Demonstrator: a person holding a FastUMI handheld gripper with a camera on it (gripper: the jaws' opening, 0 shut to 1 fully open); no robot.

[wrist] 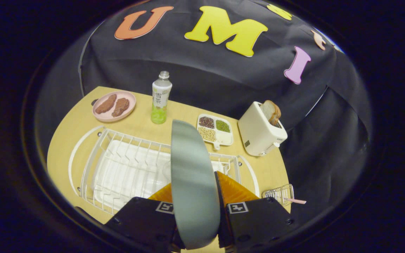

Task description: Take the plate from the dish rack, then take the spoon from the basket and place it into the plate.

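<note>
Against black cloth, above a wooden worktop [83, 140], the stiff, smooth plate [192, 182] is held edge-on, jaws clamped on its rim. It is judged light but slippery.

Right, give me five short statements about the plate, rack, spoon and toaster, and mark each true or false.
1. The fingers clamp a grey plate on edge. True.
2. The white dish rack holds three more plates. False: its slots look bare.
3. The toaster has bread in it. True.
4. The spoon lies on the pink plate. False: it sits in the small wire basket.
5. The bottle lies on its side. False: upright.
</note>
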